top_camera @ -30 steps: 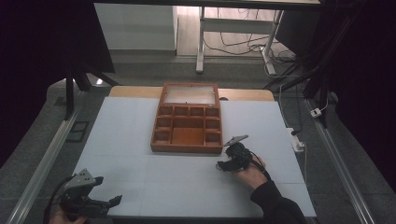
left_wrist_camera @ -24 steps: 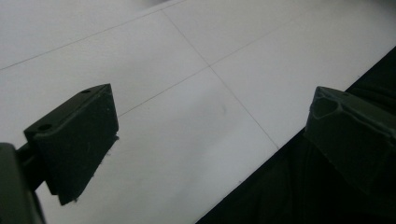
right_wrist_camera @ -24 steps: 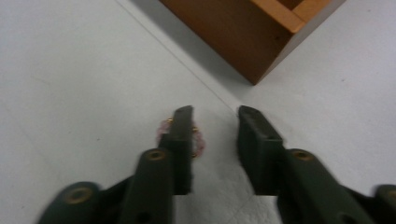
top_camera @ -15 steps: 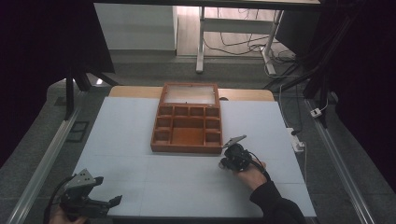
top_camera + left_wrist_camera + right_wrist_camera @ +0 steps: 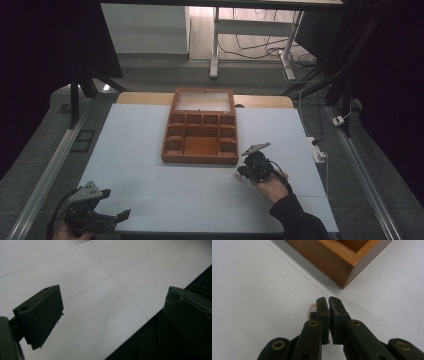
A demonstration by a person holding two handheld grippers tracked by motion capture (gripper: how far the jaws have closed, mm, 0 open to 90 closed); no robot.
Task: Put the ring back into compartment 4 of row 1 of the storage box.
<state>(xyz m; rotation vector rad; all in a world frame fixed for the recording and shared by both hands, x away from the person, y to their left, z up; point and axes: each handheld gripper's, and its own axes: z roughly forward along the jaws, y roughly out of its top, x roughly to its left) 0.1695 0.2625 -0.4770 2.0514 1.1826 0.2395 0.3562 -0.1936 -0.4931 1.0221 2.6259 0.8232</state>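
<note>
Sitting empty, wooden compartment box (image 5: 201, 134); left gripper (image 5: 107, 216) jaws spread, right gripper (image 5: 328, 300) jaws together.

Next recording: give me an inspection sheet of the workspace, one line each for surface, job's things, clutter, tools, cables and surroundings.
Surface: pale grey-white table mat with faint seam lines.
Job's things: open brown wooden compartment box, compartments look empty; small pink beaded item with gold ends on the mat beside the right tool's jaws.
Clutter: nothing seen.
Tools: left tool open over the mat's near edge; right tool shut, near the box's corner.
Cables: dark cables on the floor beyond the table.
Surroundings: white table legs, dim room.
</note>
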